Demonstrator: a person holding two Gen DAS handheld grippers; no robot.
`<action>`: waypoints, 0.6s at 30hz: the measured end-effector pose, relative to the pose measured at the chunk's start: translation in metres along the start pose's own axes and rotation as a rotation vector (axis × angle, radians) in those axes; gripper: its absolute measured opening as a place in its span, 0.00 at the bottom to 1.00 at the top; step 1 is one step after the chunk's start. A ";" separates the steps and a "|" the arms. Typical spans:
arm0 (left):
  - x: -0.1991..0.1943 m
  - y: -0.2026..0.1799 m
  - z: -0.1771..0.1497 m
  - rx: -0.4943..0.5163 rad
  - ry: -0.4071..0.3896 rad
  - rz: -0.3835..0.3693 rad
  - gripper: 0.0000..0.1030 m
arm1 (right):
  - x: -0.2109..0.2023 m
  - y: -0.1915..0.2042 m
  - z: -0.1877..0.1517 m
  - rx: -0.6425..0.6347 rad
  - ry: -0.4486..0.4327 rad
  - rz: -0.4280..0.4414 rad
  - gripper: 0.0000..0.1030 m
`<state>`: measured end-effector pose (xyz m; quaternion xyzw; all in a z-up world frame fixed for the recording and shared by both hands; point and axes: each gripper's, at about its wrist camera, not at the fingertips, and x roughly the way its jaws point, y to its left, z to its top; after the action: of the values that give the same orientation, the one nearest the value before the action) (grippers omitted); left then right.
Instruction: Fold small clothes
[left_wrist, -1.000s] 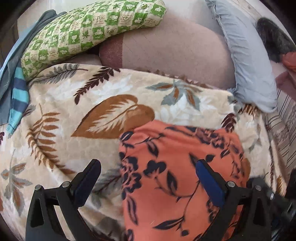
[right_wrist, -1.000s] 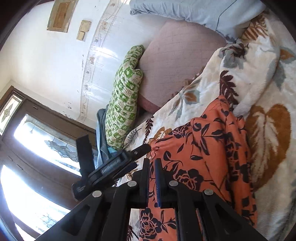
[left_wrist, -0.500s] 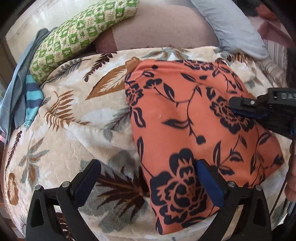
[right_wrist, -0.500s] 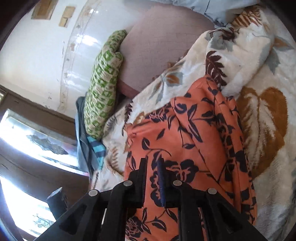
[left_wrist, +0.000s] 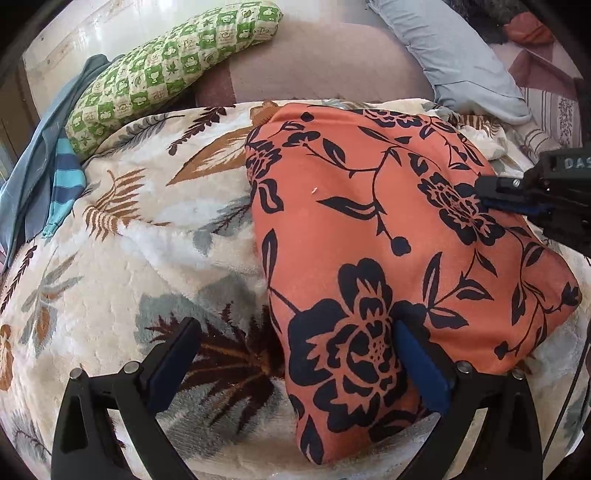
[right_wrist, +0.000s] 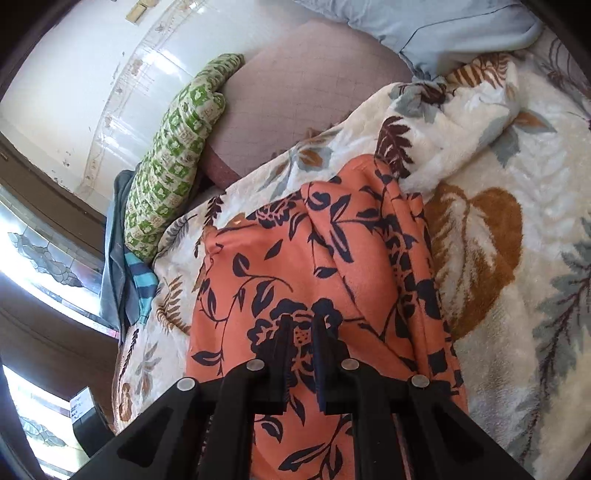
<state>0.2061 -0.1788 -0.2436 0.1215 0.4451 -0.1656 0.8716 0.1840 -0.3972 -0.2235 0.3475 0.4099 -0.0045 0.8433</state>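
Seemingly pinning orange floral garment (left_wrist: 369, 221) to the blanket (left_wrist: 147, 258) with right gripper's (right_wrist: 301, 325) clenched jaws, steadying it while straddling its corner with left gripper's (left_wrist: 295, 326) released jaws.

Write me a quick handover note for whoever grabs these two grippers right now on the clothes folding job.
Left gripper: jaws wide open, straddling the near left edge of the orange floral garment, not gripping.
Right gripper: jaws nearly shut, tips low over the garment's right side; whether cloth is pinched is unclear.
Garment lies on the leaf-print blanket, apparently folded into a narrow strip, with layered edges along its right side.
Left to do: probably close the left gripper on the near end and fold the strip across.
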 end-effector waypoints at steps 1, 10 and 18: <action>0.000 0.000 -0.002 -0.002 -0.010 -0.001 1.00 | 0.006 -0.006 0.002 0.024 0.025 -0.022 0.12; 0.003 0.001 -0.002 -0.009 -0.042 -0.031 1.00 | 0.024 0.006 0.026 -0.011 -0.041 -0.017 0.11; 0.008 0.005 0.001 -0.023 -0.028 -0.085 1.00 | 0.058 -0.006 0.057 0.036 -0.015 -0.016 0.12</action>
<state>0.2130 -0.1754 -0.2492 0.0901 0.4394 -0.1989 0.8714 0.2597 -0.4194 -0.2429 0.3594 0.4060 -0.0210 0.8399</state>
